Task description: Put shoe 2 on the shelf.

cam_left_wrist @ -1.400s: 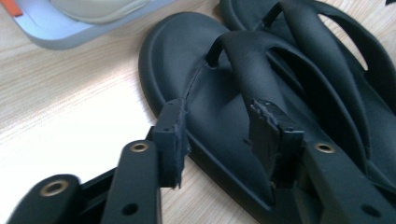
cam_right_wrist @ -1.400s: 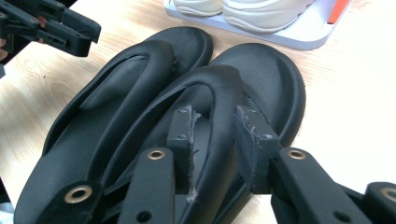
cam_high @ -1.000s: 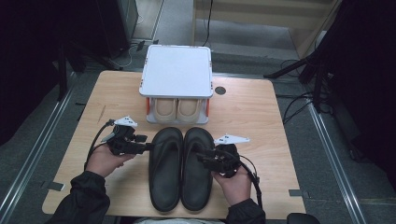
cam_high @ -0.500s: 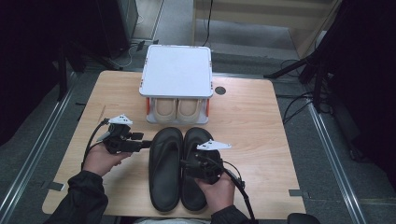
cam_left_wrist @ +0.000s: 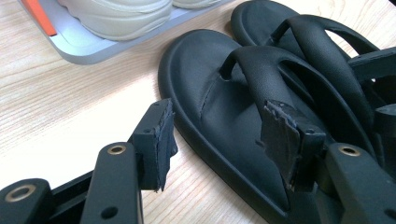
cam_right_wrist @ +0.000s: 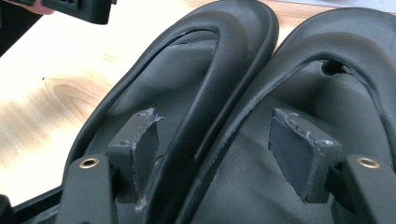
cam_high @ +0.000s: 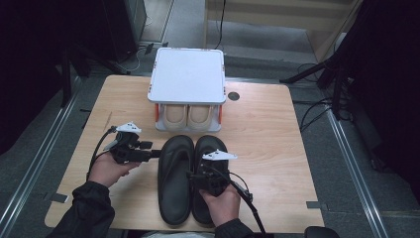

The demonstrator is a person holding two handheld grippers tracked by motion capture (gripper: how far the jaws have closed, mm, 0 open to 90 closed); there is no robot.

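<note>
Black sandals unmoved, right gripper now lower over them, jaws just opened

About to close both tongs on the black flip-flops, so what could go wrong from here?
1. The right tongs straddle the touching inner edges of both flip-flops; closing may pinch both.
2. The left tongs straddle the left flip-flop's edge near the strap; they may catch the strap.

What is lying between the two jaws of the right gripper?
In the right gripper view, the open right gripper straddles the touching inner edges of the two black sandals: the left sandal's edge and strap, and the right sandal's rim. The pads press on neither.
</note>
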